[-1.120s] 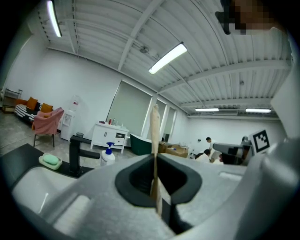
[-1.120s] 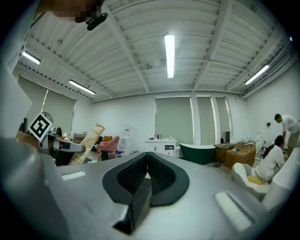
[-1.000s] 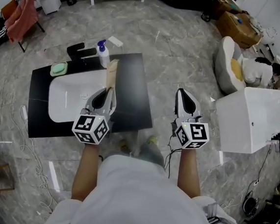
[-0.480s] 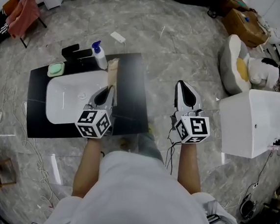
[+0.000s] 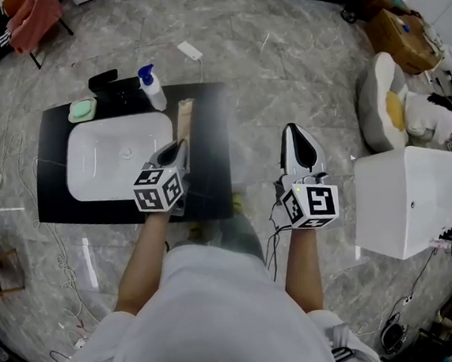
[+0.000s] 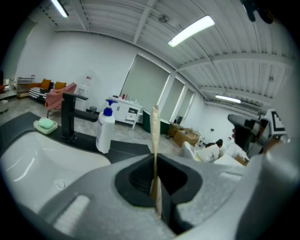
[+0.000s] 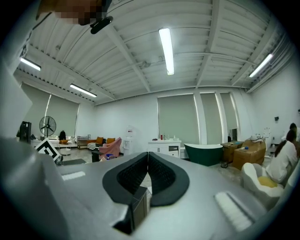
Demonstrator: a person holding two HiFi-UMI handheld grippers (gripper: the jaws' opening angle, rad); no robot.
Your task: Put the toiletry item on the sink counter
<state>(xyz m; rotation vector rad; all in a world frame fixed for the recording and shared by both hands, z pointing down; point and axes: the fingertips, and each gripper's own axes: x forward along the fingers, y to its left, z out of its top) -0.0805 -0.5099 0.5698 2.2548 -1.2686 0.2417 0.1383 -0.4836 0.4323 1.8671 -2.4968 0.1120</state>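
Note:
My left gripper (image 5: 177,148) is shut on a flat tan toiletry tube (image 5: 183,118) that sticks out forward over the black sink counter (image 5: 211,146), just right of the white basin (image 5: 113,159). In the left gripper view the tube (image 6: 154,136) stands edge-on between the jaws, rising past them. My right gripper (image 5: 298,139) is shut and holds nothing; it hovers over the marble floor to the right of the counter. Its jaws (image 7: 148,169) meet at the tips.
A white pump bottle with a blue top (image 5: 152,89), a black tap (image 5: 113,83) and a green soap on a dish (image 5: 82,110) line the counter's far edge. A white box-shaped unit (image 5: 407,202) stands at the right, a cream chair (image 5: 382,105) beyond it.
The head view has shifted, so the counter sits further left and lower. My left gripper with the tube stays over the counter's right part; the right gripper has barely moved.

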